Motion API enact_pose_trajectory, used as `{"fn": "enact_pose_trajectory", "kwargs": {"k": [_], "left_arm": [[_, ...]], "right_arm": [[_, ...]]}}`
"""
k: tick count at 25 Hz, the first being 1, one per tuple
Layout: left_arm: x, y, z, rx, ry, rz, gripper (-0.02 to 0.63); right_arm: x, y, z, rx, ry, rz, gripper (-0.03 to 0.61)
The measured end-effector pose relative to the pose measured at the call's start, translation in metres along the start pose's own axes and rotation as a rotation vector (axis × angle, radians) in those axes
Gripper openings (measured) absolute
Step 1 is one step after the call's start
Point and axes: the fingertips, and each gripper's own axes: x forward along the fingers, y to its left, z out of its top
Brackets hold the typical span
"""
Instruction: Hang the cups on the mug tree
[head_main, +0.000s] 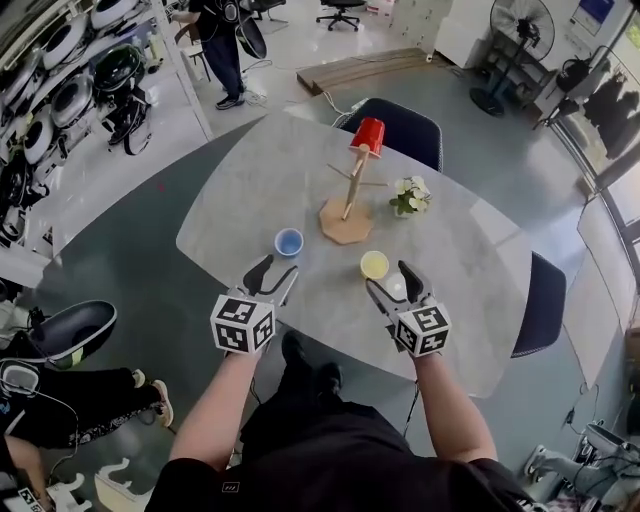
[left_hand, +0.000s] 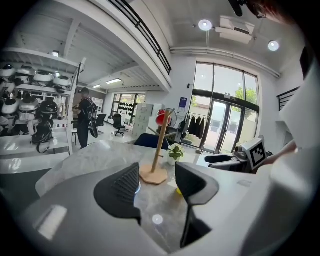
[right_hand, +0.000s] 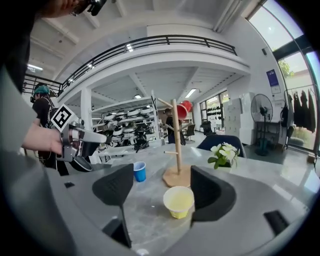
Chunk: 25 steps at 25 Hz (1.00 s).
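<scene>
Three cups total: one red cup (head_main: 367, 134) hanging up top on the single wooden mug tree (head_main: 346, 205), plus one blue cup (head_main: 289, 242) and one yellow cup (head_main: 374, 265) standing on the grey table (head_main: 250, 190) near the tree's base, with one little potted plant (head_main: 410, 195) beside it. The left gripper (head_main: 278, 268) has its jaws partway apart and nothing in them, with the blue cup just ahead. The right gripper (head_main: 390, 280) is spread wide, the yellow cup sitting right at its mouth, not squeezed
</scene>
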Motion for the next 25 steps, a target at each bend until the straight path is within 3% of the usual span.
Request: {"fn": "enact_pose_trajectory", "kwargs": {"k": [9, 16, 20, 25], "left_arm": [[0.045, 0.005, -0.021, 0.019, 0.042, -0.016, 0.233], [0.051, 0.012, -0.044, -0.029, 0.076, -0.008, 0.233], [0.048, 0.016, -0.051, -0.030, 0.098, 0.001, 0.233], [0.045, 0.017, -0.049, -0.012, 0.118, 0.002, 0.233]], "right_arm": [[0.044, -0.031, -0.059, 0.033, 0.083, -0.039, 0.344], [0.071, -0.036, -0.090, 0.070, 0.094, -0.052, 0.360], [0.082, -0.039, -0.109, 0.042, 0.142, -0.047, 0.360], [0.088, -0.051, -0.113, 0.029, 0.167, -0.104, 0.357]]}}
